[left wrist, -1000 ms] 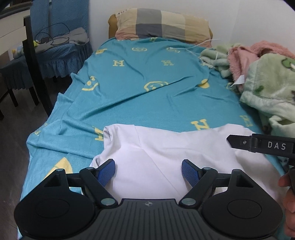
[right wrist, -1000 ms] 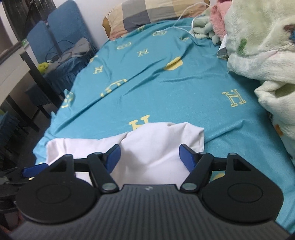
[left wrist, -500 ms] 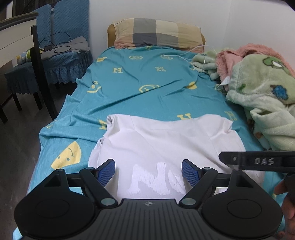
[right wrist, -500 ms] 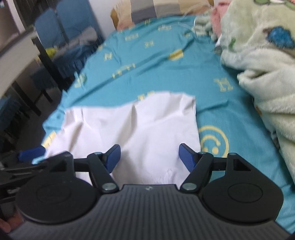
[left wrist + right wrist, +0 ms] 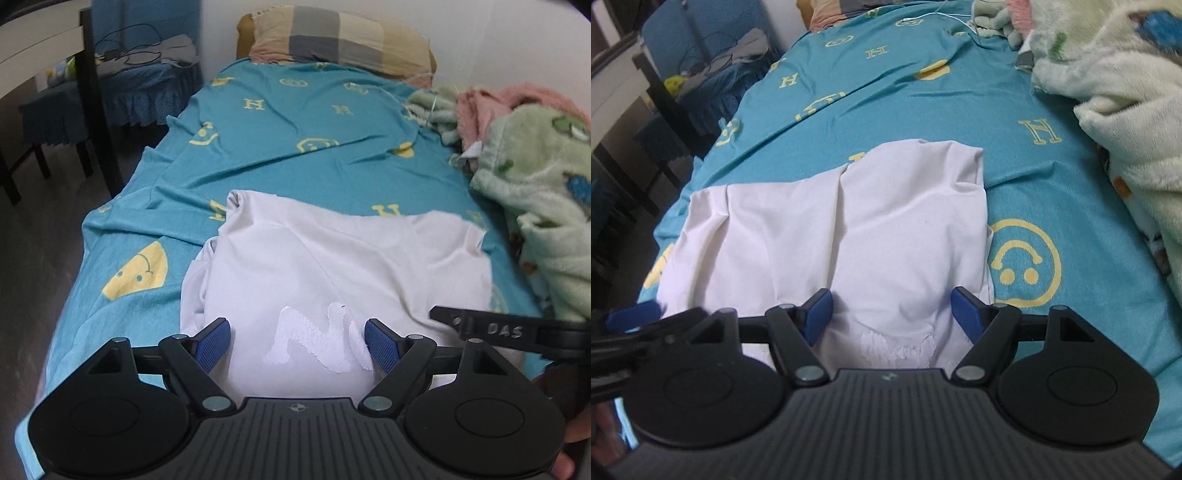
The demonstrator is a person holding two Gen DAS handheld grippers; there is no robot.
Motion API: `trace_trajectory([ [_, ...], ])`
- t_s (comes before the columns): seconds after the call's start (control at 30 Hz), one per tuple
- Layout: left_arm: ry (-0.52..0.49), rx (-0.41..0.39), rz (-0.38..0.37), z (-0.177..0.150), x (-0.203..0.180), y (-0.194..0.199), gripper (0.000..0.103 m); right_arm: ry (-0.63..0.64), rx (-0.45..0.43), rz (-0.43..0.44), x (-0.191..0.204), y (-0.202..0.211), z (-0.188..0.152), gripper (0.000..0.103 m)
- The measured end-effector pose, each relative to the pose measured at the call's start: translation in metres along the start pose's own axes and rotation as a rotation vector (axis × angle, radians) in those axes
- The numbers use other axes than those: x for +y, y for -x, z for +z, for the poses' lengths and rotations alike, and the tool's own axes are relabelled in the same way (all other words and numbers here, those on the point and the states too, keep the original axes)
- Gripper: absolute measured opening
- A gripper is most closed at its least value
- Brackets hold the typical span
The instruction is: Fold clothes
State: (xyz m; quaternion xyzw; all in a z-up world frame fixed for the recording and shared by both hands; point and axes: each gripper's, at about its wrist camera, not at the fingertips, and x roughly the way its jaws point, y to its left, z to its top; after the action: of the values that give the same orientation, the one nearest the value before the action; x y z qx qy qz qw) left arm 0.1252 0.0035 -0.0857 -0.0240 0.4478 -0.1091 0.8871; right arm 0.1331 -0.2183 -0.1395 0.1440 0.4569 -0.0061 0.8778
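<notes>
Nearest the cameras, the left gripper point(image 5: 297, 341) hung over the near part of a white shirt point(image 5: 332, 266), its blue pads spread wide and clear of the cloth, gripping nothing. Beside it on the right, the right gripper point(image 5: 890, 308) was held above the same shirt point(image 5: 849, 229), its jaws also wide apart and empty; one of its black fingers, marked with letters, reached into the left view over the shirt's right edge. White raised lettering point(image 5: 317, 339) showed on the shirt just between the left pads. The shirt lay spread and creased across the near end of a bed, on a teal sheet point(image 5: 303, 147) printed with yellow letters and smiley faces. Along the right side of the bed sat a heap of fleecy green and pink blankets point(image 5: 535, 177). Farther off, a checked pillow point(image 5: 340, 42) lay at the head against the wall, and to the left stood blue-covered chairs point(image 5: 122, 85) with cables on one seat.
</notes>
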Motion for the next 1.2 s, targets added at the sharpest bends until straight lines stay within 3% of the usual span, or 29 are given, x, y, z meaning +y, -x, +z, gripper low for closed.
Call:
trace_trajectory([
  [0.17, 0.144, 0.008, -0.102, -0.017, 0.013, 0.031, 0.084, -0.103, -0.029, 0.047, -0.014, 0.013, -0.005, 0.073],
  [0.27, 0.266, 0.056, -0.178, -0.037, 0.026, 0.034, 0.086, -0.185, -0.042, 0.081, -0.025, 0.021, -0.007, 0.073],
  [0.4, 0.477, 0.173, -0.262, -0.054, 0.049, 0.012, 0.087, -0.224, -0.044, 0.101, -0.031, 0.024, -0.006, 0.073],
  [0.5, 0.579, 0.209, -0.296, -0.06, 0.061, -0.007, 0.086, -0.216, -0.036, 0.095, -0.029, 0.021, -0.007, 0.072],
  [0.63, 0.705, 0.207, -0.315, -0.063, 0.074, -0.024, 0.087, -0.221, -0.035, 0.102, -0.029, 0.021, -0.006, 0.073],
  [0.83, 0.781, 0.136, -0.35, -0.057, 0.081, -0.034, 0.083, -0.246, -0.028, 0.111, -0.031, 0.019, -0.004, 0.074],
  [1.0, 0.81, 0.1, -0.325, -0.056, 0.083, -0.036, 0.065, -0.302, -0.044, 0.137, -0.037, 0.024, -0.003, 0.074],
  [1.1, 0.785, 0.057, -0.323, -0.055, 0.082, -0.028, 0.044, -0.374, -0.106, 0.158, -0.044, 0.039, -0.003, 0.074],
  [1.17, 0.764, 0.021, -0.334, -0.051, 0.079, -0.02, 0.032, -0.445, -0.164, 0.231, -0.05, 0.057, -0.004, 0.074],
  [1.2, 0.751, 0.002, -0.339, -0.049, 0.077, -0.016, 0.03, -0.481, -0.19, 0.268, -0.053, 0.065, -0.005, 0.074],
])
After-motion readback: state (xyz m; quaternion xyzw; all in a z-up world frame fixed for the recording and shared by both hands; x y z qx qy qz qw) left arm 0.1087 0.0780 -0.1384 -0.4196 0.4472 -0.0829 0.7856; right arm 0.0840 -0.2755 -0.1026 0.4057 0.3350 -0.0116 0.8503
